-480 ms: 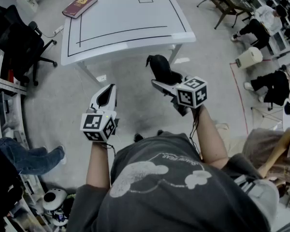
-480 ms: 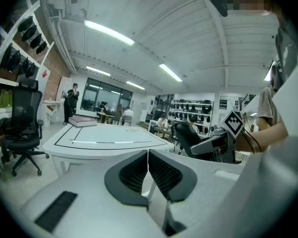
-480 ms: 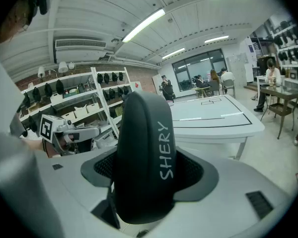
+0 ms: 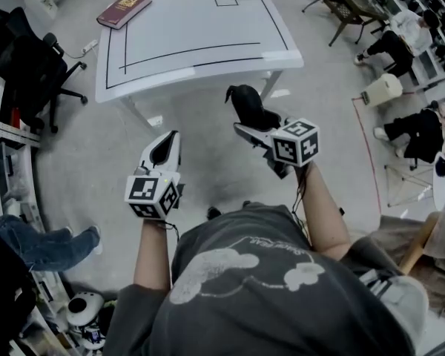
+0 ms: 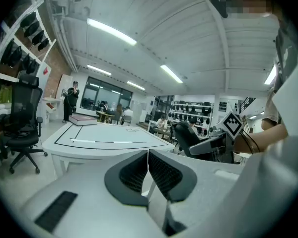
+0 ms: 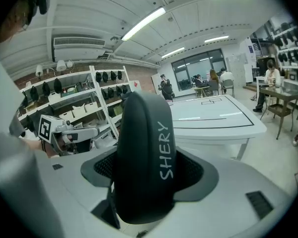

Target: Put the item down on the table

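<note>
1. Head view shows the person standing just short of the near edge of a white rectangular table marked with black outline lines, holding a gripper in each hand above the grey floor.
2. The right gripper pinches a black, rounded, hard-shelled case. The case is in the air off the table, just in front of the near edge towards its right corner.
3. In the right gripper view the black case stands upright between the dark meshed pads, which press on both its sides. White lettering "SHERY" runs up its spine. The table lies beyond it.
4. The left gripper is held apart from the right one, further from the table.
5. In the left gripper view its pads are pressed together with nothing between them.
6. A dark red hardcover book lies on the table's far left corner.
7. A black office chair stands left of the table.
</note>
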The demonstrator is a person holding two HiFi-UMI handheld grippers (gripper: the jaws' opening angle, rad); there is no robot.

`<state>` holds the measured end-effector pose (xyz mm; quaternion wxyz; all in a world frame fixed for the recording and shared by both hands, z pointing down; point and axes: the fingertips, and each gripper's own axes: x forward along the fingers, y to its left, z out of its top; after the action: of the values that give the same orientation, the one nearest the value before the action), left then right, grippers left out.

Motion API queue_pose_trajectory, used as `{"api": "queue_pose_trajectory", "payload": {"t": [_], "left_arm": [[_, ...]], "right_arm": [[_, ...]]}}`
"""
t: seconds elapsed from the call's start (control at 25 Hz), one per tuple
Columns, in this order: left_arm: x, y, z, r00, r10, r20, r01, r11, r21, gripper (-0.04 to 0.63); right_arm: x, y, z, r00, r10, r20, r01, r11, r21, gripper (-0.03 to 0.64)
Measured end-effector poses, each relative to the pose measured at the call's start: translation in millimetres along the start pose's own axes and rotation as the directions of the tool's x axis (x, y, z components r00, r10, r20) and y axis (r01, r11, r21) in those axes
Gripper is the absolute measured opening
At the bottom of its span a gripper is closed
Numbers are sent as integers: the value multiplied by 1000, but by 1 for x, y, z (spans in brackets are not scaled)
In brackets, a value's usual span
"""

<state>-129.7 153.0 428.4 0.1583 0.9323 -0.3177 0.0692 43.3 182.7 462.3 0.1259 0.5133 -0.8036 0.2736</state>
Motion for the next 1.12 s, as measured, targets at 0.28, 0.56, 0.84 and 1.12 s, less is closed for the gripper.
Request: {"api": "queue_pose_trajectory", "payload": {"t": [0.28, 0.56, 0.84, 1.12], "left_arm": [[3, 13, -1, 1000, -16, -5, 16, 1000, 2, 6], [26, 36, 8, 1000, 16, -4, -16, 1000, 8, 6], [87, 77, 29, 995, 94, -15, -93, 996, 9, 6], [164, 113, 68, 986, 169, -7, -169, 986, 2, 6]], "right_arm": [[1, -6, 6, 999, -32, 17, 32, 999, -4, 325], [22, -41, 31, 998, -27, 49, 26, 1000, 18, 327], [78, -103, 78, 998, 31, 49, -32, 999, 12, 327], [134, -169, 139, 994, 105, 12, -104, 994, -34, 327]]}}
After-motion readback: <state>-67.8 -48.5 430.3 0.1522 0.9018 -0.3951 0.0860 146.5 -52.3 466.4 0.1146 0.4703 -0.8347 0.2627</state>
